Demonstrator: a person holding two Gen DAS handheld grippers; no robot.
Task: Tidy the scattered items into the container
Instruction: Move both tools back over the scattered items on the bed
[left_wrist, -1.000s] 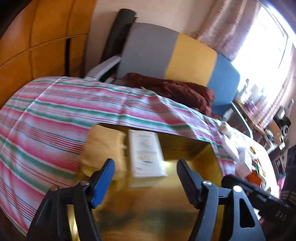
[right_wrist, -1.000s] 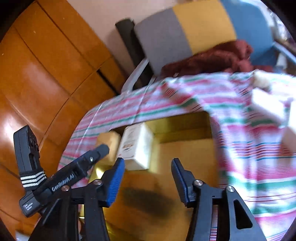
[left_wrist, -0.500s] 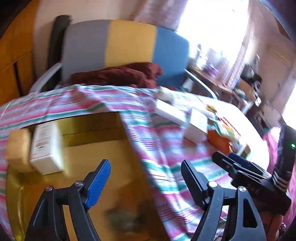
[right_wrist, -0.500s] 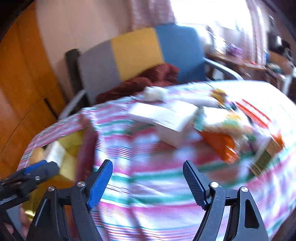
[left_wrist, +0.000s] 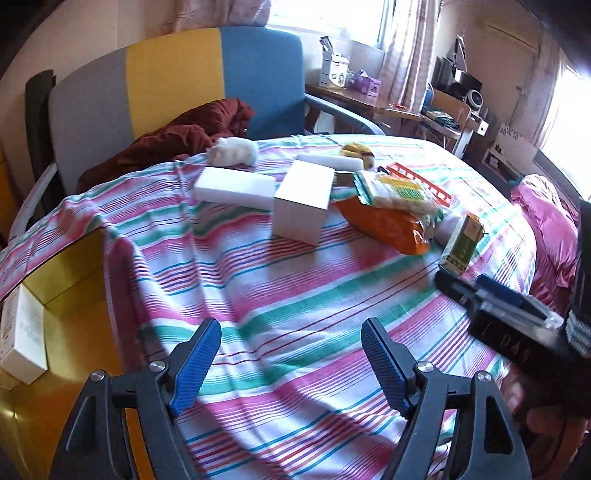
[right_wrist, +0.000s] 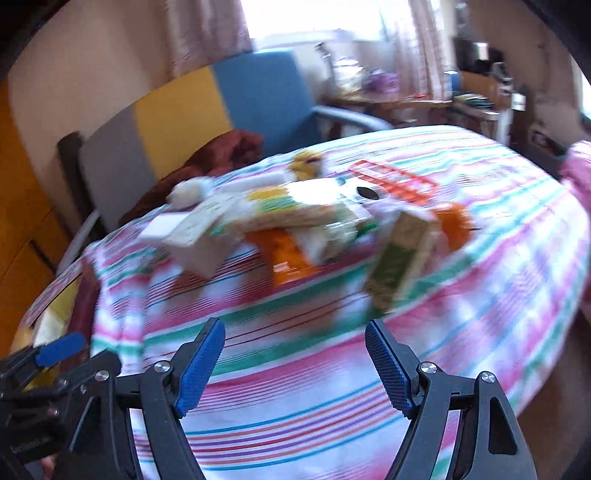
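Both tools are released and grasp nothing: the left tool and the right tool hang over bare striped cloth on the desk. The yellow container sits at the cloth's left edge, with a white box inside. The scattered items lie on the cloth well beyond the tools: a white carton, a foam block, an orange packet and a green box.

Each claw, the left claw and the right claw, is black plastic: two angular arms with silver screws behind ribbed blue pads on the inner faces.
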